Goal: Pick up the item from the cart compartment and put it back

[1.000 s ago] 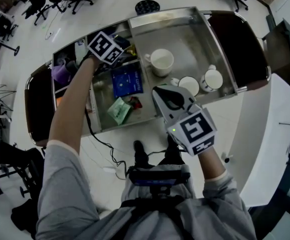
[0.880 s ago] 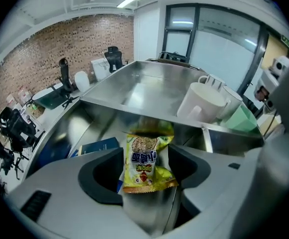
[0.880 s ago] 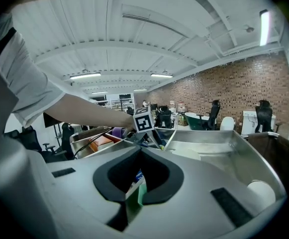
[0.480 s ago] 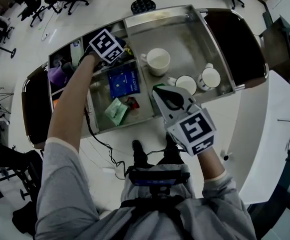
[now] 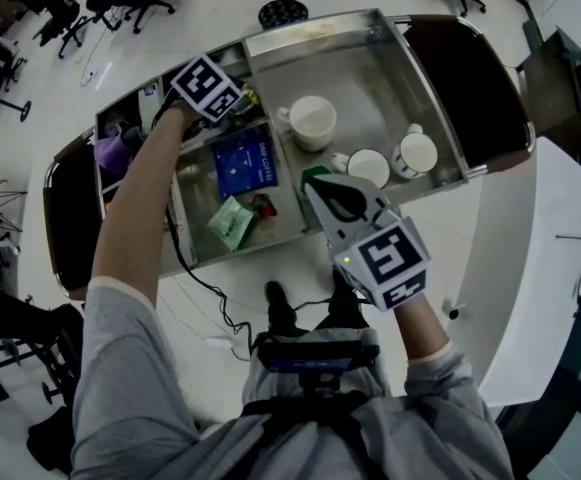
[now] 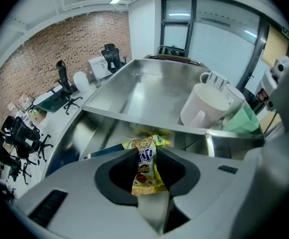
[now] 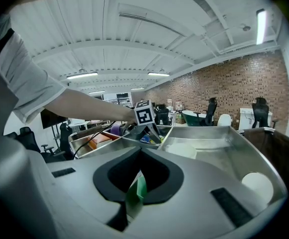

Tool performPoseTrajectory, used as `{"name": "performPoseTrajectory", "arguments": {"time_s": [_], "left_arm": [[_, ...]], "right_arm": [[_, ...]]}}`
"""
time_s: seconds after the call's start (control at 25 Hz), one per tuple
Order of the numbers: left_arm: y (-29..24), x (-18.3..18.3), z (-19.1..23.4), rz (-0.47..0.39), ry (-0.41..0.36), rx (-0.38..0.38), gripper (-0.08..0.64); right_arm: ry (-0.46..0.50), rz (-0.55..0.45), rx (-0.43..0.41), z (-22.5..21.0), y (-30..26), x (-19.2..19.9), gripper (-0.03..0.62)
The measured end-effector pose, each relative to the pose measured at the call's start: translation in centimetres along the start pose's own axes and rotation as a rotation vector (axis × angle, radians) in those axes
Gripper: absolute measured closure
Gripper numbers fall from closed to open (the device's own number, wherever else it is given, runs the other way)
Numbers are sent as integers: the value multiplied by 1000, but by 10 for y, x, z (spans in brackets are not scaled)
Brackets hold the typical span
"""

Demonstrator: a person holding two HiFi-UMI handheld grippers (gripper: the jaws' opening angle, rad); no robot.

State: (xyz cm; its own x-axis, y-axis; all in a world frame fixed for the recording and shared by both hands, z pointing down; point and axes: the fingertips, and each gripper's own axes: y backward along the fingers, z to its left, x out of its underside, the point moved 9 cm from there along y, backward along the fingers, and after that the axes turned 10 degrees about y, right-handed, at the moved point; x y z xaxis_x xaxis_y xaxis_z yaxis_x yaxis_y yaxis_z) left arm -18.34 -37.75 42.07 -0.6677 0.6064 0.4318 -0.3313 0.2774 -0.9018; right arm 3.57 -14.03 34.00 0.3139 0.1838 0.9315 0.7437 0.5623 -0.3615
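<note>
Left hand-held gripper (image 6: 146,151) is down in the cart's (image 5: 310,26) back-left compartment. Its jaws have just been closing and now pinch a yellow snack packet (image 6: 144,176) at the waist. The packet stands upright between the pads, with its top edge poking past the tips. Can't tell if its bottom rests on the compartment floor.

The steel divider (image 6: 149,123) runs just beyond the tips, with the big tray (image 5: 390,68) behind it. In head view the left forearm (image 5: 140,188) covers much of that compartment. A purple thing (image 5: 118,150) sits at its left end.

The near compartment has a blue coffee pack (image 5: 247,163), a green pouch (image 5: 230,223) and a small red thing (image 5: 263,206), all well apart from the packet.

The big tray holds three white cups: one (image 5: 313,121) near the divider and two (image 5: 370,168) (image 5: 415,153) touching at the near rim.

Right hand-held gripper (image 7: 140,153) hangs over the cart's near edge, closed on a green packet (image 7: 137,193).
</note>
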Motion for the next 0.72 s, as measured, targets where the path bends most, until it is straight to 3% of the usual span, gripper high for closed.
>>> {"name": "performPoseTrajectory", "arguments": {"time_s": [0.24, 0.48, 0.72], "left_arm": [[25, 1, 3, -102, 64, -30, 454], [70, 8, 0, -269, 129, -73, 454], [124, 21, -12, -567, 251, -113, 454]], "right_arm": [[3, -9, -6, 6, 3, -3, 583], [10, -29, -12, 13, 7, -9, 583], [51, -32, -24, 23, 7, -13, 583]]}}
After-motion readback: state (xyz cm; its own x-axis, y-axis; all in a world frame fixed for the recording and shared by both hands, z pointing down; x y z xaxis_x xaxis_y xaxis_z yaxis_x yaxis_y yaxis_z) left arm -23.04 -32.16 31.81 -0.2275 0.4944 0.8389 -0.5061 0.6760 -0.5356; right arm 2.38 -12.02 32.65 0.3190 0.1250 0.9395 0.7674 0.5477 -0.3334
